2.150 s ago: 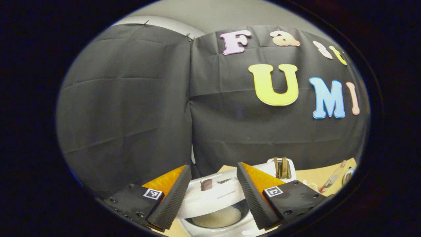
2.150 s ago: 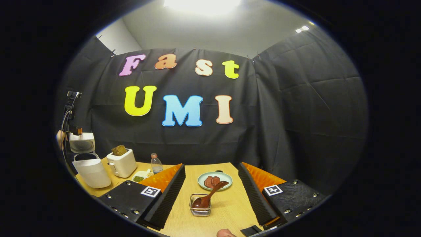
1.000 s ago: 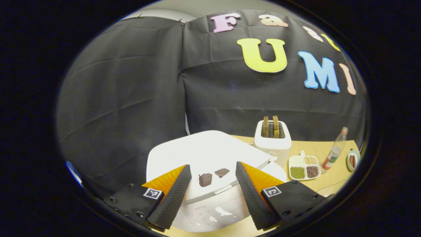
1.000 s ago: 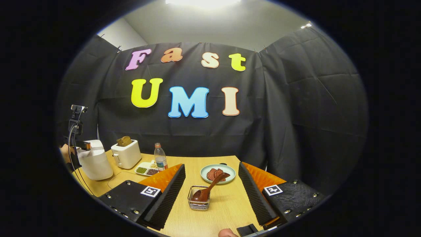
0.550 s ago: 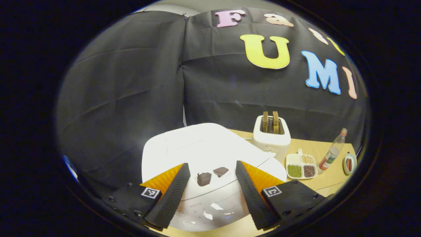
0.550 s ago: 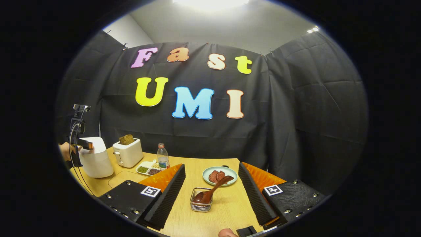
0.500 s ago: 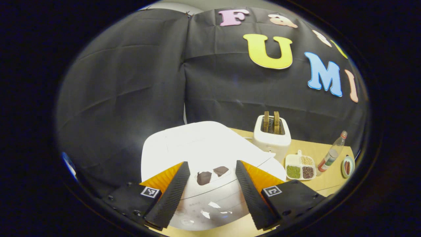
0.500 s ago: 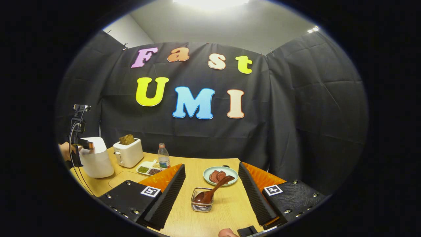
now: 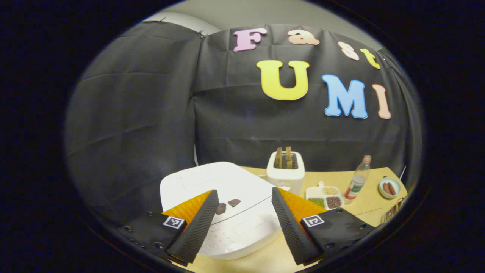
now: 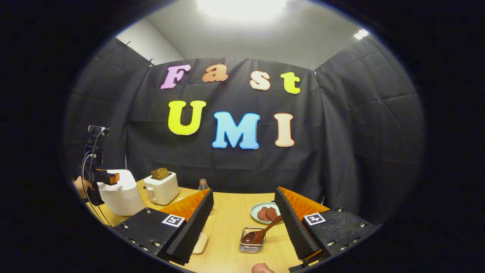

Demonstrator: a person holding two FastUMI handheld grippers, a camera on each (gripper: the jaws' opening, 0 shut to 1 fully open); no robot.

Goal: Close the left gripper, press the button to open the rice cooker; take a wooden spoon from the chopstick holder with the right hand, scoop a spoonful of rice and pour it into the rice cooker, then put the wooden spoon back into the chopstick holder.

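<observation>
1. White rounded rice cooker (image 9: 227,197), lid down, on the light wooden tabletop (image 10: 231,223); contents hidden.
2. Small wire-mesh chopstick holder (image 10: 252,245) holding a dark brown wooden spoon (image 10: 261,233): bowl down in the holder, handle leaning up and to the right toward a pale green plate (image 10: 261,207) with reddish slices.
3. Left tool (image 9: 242,222) above cooker front, fingers apart, gripping nothing.
4. Right tool (image 10: 246,223) above tabletop, fingers apart, spoon between them farther off, untouched.

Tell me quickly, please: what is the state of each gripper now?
Left gripper: open, holding nothing, above the closed rice cooker.
Right gripper: open, holding nothing; the wooden spoon rests in the chopstick holder.
</observation>
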